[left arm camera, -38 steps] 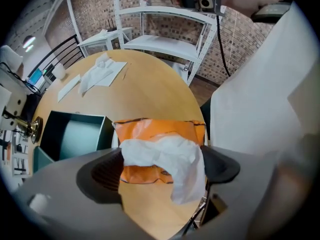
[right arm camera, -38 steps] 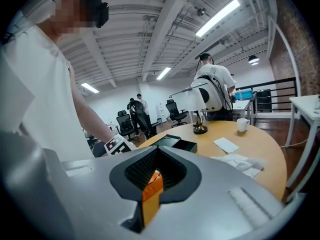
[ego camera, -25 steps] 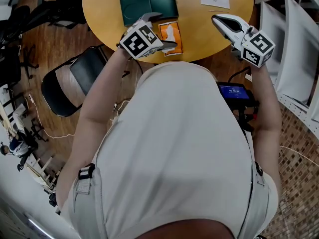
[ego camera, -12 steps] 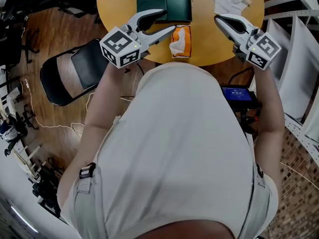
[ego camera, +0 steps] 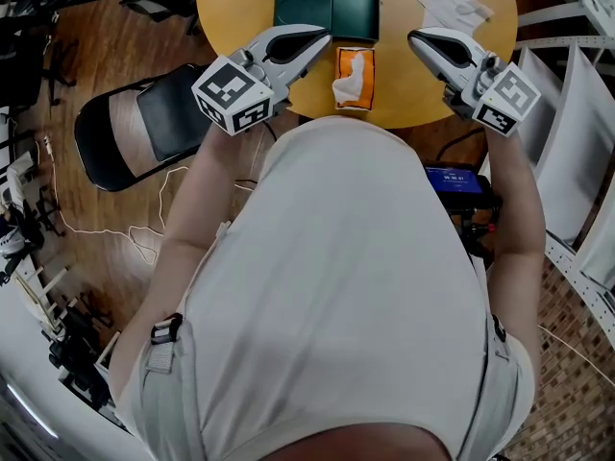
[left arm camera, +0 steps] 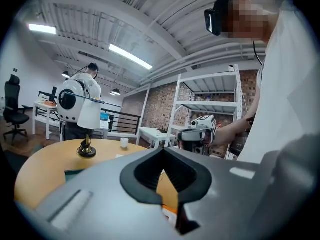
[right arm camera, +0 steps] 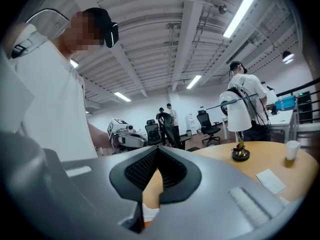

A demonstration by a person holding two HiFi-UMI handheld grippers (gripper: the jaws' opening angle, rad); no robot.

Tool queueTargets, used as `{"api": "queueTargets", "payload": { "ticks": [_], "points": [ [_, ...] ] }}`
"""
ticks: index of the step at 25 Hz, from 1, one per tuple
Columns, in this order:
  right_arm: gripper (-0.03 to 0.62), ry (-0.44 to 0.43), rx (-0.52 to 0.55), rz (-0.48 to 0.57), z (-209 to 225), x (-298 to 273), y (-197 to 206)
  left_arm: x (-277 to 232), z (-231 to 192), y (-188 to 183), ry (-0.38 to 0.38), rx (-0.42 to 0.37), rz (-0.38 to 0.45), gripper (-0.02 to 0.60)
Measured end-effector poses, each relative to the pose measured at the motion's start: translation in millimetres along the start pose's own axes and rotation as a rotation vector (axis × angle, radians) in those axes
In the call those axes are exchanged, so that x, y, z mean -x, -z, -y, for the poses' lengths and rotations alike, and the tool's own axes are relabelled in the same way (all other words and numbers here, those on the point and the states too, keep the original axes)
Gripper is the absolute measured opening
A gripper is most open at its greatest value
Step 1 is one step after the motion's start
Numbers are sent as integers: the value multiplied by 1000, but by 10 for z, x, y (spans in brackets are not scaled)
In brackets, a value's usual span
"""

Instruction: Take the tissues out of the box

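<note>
The left gripper (ego camera: pixel 324 43) is held closed over the near edge of a round wooden table (ego camera: pixel 235 3). Its jaws are seen meeting at the tips in the left gripper view (left arm camera: pixel 162 152), with nothing between them. The right gripper (ego camera: pixel 415 38) is likewise closed and empty, its tips pressed together in the right gripper view (right arm camera: pixel 157 149). Both are pointed toward the far edge of the table and kept well apart.

Between them, at the table's near edge, an orange tissue box (ego camera: pixel 355 78) is set, with a white tissue (ego camera: pixel 348 86) pulled up through its opening. In the head view the box is seen just beside the left gripper's tips; whether they touch it cannot be told.

Beyond the box, a dark green open case (ego camera: pixel 332 3) is laid toward the far edge. Loose white tissues (ego camera: pixel 450 3) are scattered at the table's far right.

A small table lamp (right arm camera: pixel 240 153) with a brass foot and a white cup (right arm camera: pixel 291 149) are picked up farther off by the right gripper view.

A black folding chair (ego camera: pixel 144 128) is placed on the wooden floor to the left of the table. A device with a blue screen (ego camera: pixel 455 179) is seen at the person's right side.
</note>
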State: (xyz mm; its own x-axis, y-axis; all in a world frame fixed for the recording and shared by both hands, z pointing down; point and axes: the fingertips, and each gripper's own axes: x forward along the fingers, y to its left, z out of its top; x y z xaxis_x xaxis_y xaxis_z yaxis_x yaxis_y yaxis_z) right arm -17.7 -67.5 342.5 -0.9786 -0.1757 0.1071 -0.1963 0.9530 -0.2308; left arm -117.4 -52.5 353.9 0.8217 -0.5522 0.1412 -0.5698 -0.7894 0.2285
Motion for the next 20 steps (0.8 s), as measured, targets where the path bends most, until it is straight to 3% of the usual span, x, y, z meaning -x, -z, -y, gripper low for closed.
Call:
{"api": "queueTargets", "payload": {
  "ticks": [11,20],
  "points": [
    [-1,20,46,-1,87,-74,4,45,-140,-19,-11,0,5,0],
    [0,21,52,-16,28,20,-32,-63,21,1,2,-36,-33,0]
  ]
}}
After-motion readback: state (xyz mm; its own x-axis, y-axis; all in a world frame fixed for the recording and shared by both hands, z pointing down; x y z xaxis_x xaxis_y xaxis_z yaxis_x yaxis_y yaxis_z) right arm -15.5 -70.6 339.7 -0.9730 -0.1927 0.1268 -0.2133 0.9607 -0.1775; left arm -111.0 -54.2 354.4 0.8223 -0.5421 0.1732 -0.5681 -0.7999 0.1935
